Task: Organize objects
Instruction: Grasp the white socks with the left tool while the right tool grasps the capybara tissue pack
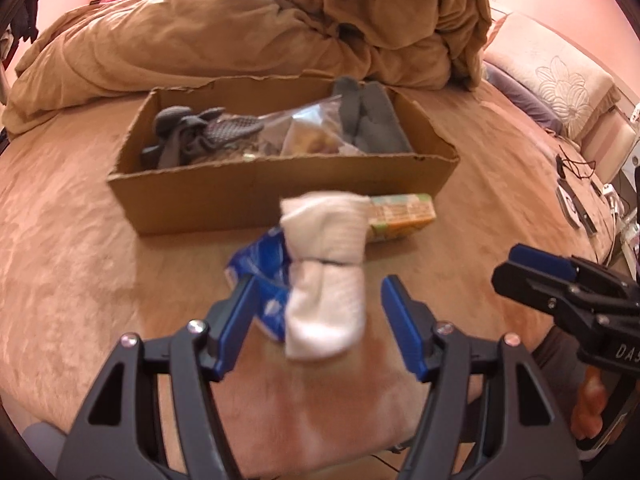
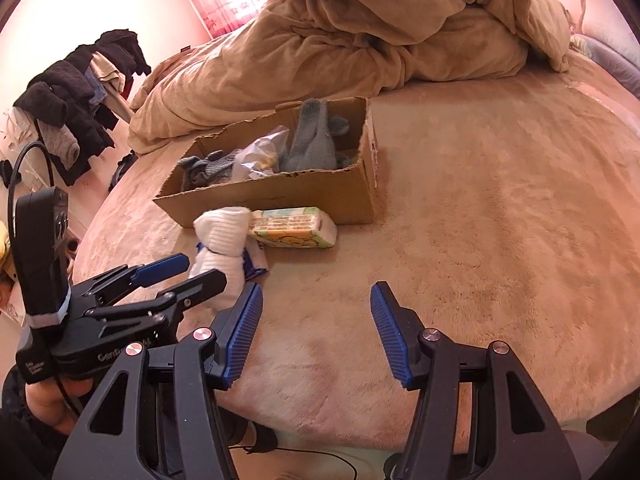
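Note:
A rolled white sock [image 1: 326, 280] lies on the tan bed cover, partly over a blue packet [image 1: 262, 276]. My left gripper [image 1: 320, 312] is open and hangs just above them. Its blue pads flank the sock's near end without pressing it. A yellow-green carton [image 1: 400, 216] lies behind the sock, against the front wall of an open cardboard box [image 1: 256, 196]. In the right wrist view my right gripper [image 2: 316, 328] is open over bare cover, right of the sock [image 2: 222, 240] and the left gripper [image 2: 204, 268]. The carton [image 2: 296, 228] lies in front of the box [image 2: 280, 196].
The box holds grey socks [image 1: 188, 132], a clear plastic bag [image 1: 304, 128] and grey cloth [image 1: 372, 120]. A heaped tan duvet [image 1: 280, 28] fills the back of the bed. Pillows [image 1: 560, 80] and small devices [image 1: 572, 204] lie at the right. Dark clothes [image 2: 80, 100] hang at the left.

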`<action>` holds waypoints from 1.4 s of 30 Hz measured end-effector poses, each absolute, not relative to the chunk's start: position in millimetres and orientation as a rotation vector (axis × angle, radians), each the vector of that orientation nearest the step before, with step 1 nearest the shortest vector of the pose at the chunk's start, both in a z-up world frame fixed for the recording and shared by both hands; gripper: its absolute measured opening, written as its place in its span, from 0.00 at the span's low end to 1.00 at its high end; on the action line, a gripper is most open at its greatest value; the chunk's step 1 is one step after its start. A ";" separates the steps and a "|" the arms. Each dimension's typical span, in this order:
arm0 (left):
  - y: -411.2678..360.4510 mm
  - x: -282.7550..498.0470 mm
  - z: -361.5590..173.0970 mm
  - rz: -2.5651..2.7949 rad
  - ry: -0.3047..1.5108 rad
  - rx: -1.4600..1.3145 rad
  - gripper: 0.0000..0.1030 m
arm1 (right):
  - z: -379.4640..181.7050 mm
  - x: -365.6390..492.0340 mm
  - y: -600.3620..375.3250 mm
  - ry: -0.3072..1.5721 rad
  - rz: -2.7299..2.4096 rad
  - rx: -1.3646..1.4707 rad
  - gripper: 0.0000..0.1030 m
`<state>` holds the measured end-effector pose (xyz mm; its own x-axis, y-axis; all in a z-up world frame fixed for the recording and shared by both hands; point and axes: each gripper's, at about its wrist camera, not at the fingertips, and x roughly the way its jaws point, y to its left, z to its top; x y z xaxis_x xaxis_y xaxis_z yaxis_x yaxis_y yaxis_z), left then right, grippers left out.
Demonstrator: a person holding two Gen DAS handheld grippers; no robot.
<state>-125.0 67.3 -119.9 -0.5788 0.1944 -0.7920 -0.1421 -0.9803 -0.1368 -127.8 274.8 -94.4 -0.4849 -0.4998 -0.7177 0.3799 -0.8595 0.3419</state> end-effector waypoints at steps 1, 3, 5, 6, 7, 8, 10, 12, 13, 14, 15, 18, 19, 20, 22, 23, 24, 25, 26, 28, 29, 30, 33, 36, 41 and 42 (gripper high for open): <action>68.2 -127.3 -121.3 2.630 -0.082 -1.322 0.56 | -96.1 -130.5 275.2 -0.187 -2.331 1.192 0.58; 71.3 -133.6 -126.3 2.616 -0.067 -1.323 0.45 | -100.9 -136.4 275.1 -0.190 -2.331 1.202 0.58; 70.3 -136.8 -129.4 2.604 -0.080 -1.333 0.37 | -105.4 -143.2 274.1 -0.195 -2.329 1.212 0.58; 69.2 -136.6 -130.1 2.604 -0.090 -1.326 0.36 | -107.2 -146.5 272.6 -0.198 -2.327 1.214 0.58; 66.7 -136.2 -129.6 2.606 -0.103 -1.315 0.35 | -108.1 -148.9 271.3 -0.200 -2.324 1.216 0.58; 65.1 -135.7 -128.9 2.610 -0.109 -1.308 0.34 | -109.2 -152.5 268.3 -0.199 -2.319 1.218 0.58; 58.5 -133.5 -125.6 2.618 -0.127 -1.294 0.34 | -109.7 -158.9 260.4 -0.191 -2.311 1.216 0.58; 50.9 -131.2 -122.0 2.620 -0.146 -1.284 0.34 | -108.6 -165.1 251.1 -0.185 -2.303 1.208 0.58; 46.1 -129.3 -119.6 2.624 -0.154 -1.278 0.34 | -107.8 -167.6 247.9 -0.184 -2.302 1.205 0.58; 42.9 -128.4 -117.9 2.627 -0.162 -1.274 0.34 | -107.1 -171.4 244.0 -0.188 -2.302 1.203 0.58; 37.9 -127.3 -115.5 2.632 -0.173 -1.270 0.34 | -106.7 -174.9 241.0 -0.194 -2.302 1.205 0.58; 25.3 -124.4 -109.2 2.646 -0.192 -1.256 0.34 | -106.2 -185.5 234.8 -0.202 -2.311 1.214 0.59; 20.5 -122.0 -107.3 2.652 -0.201 -1.250 0.34 | -106.3 -188.2 233.1 -0.204 -2.313 1.221 0.61; 15.8 -120.5 -105.5 2.659 -0.209 -1.245 0.34 | -106.8 -191.8 230.7 -0.213 -2.310 1.232 0.62; 8.7 -117.2 -103.5 2.670 -0.222 -1.239 0.34 | -108.6 -193.1 226.5 -0.218 -2.306 1.245 0.64; 4.5 -116.1 -103.5 2.673 -0.229 -1.240 0.34 | -111.2 -192.9 222.4 -0.208 -2.304 1.261 0.65; -0.1 -113.4 -103.8 2.675 -0.235 -1.242 0.34 | -113.9 -192.2 219.1 -0.197 -2.301 1.275 0.65; -4.0 -111.6 -104.1 2.677 -0.243 -1.245 0.34 | -117.1 -190.7 216.2 -0.186 -2.297 1.288 0.69; -7.4 -109.3 -104.4 2.679 -0.251 -1.246 0.34 | -121.9 -187.8 212.0 -0.178 -2.288 1.307 0.71; -12.6 -104.4 -104.8 2.681 -0.261 -1.246 0.34 | -125.9 -182.5 209.3 -0.165 -2.282 1.330 0.73; -15.0 -102.0 -105.0 2.682 -0.265 -1.246 0.34 | -127.6 -177.6 207.7 -0.145 -2.291 1.338 0.73; -16.7 -100.1 -105.5 2.682 -0.267 -1.247 0.34 | -128.4 -174.2 207.0 -0.131 -2.299 1.343 0.73; -21.3 -96.6 -106.5 2.679 -0.276 -1.250 0.34 | -126.9 -165.4 205.1 -0.087 -2.333 1.346 0.73; -23.8 -94.1 -105.6 2.677 -0.283 -1.241 0.34 | -122.6 -165.2 201.7 -0.069 -2.352 1.332 0.73; -28.9 -92.4 -105.5 2.676 -0.293 -1.241 0.34 | -130.2 -177.3 196.4 -0.059 -2.355 1.344 0.75; -29.8 -92.3 -105.6 2.677 -0.296 -1.243 0.34 | -132.9 -178.1 195.1 -0.065 -2.344 1.349 0.75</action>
